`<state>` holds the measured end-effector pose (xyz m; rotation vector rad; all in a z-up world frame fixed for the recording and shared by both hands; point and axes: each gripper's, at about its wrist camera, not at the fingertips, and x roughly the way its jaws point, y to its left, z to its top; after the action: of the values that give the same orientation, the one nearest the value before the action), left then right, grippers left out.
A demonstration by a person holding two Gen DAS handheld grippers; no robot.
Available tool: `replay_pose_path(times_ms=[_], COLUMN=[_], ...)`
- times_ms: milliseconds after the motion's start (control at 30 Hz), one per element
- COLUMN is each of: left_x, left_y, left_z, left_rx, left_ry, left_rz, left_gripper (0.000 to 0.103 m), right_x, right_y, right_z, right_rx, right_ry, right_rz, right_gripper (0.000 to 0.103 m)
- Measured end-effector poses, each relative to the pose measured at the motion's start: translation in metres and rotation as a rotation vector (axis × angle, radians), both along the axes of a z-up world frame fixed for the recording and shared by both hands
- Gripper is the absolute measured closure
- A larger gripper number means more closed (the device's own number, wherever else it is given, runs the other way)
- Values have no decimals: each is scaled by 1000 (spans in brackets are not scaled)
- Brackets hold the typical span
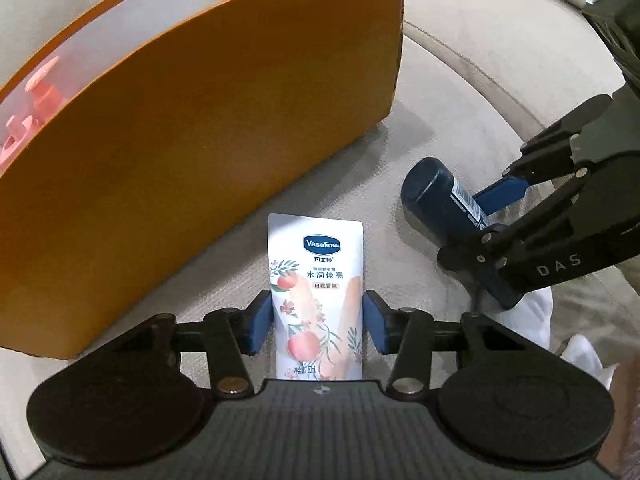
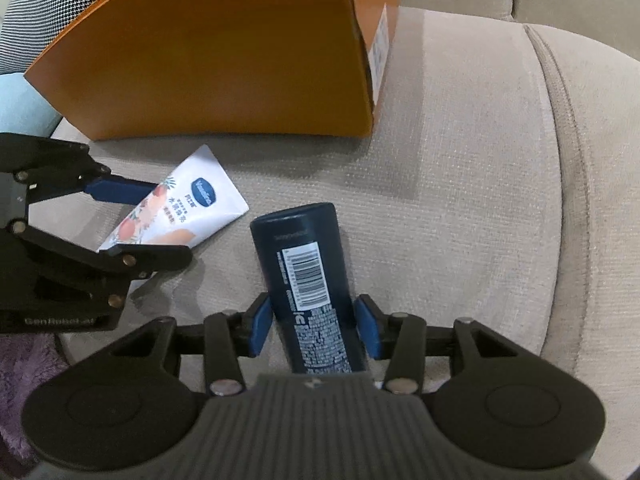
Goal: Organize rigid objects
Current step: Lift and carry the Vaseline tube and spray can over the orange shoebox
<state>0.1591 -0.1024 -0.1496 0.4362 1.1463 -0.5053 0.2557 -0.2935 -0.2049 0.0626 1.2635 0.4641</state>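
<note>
A white Vaseline hand-cream tube [image 1: 316,300] is bracketed by the blue pads of the left gripper [image 1: 316,322], one pad on each side of the tube's middle. The pads lie right against its edges, but a narrow sliver can be made out on both sides, so whether the tube is actually pinched cannot be told. The tube is laid flat on the beige sofa cushion [image 1: 460,80], its crimped end pointed away from the gripper and its lower part hidden under the gripper body. An orange cardboard box [image 1: 200,140] is seen ahead and to the left of this gripper, its long wall close to the tube's far end. Inside the box, at its far left, pink plastic items [image 1: 36,100] are glimpsed.

To the right of the left gripper, a dark navy bottle [image 2: 308,276] is framed by the right gripper [image 2: 314,326]. Its blue pads are placed at either side of the bottle's lower body, close to or touching it; a firm grip cannot be confirmed. The bottle is laid on the cushion with its flat end directed forward and a barcode label turned upward. From the right wrist view, the tube is found forward and to the left of the bottle, slightly apart from it, and the box is seen further ahead. A black-and-white patterned fabric [image 2: 48,8] is visible at the far left beyond the box.
</note>
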Motion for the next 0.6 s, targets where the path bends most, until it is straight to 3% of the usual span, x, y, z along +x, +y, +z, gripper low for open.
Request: replay_pose_path(times_ms=[233, 600], left_x=[-6, -25], left_y=[16, 44], left_z=[12, 56], left_rx=[-102, -287], left_ry=[-27, -120], left_rz=[89, 158], left_gripper=[49, 51], right_x=[-23, -38], right_y=[1, 2], right_z=[8, 40], right_rx=[8, 140], right_ry=[-68, -142], right_rz=[27, 32], right_gripper=[58, 59])
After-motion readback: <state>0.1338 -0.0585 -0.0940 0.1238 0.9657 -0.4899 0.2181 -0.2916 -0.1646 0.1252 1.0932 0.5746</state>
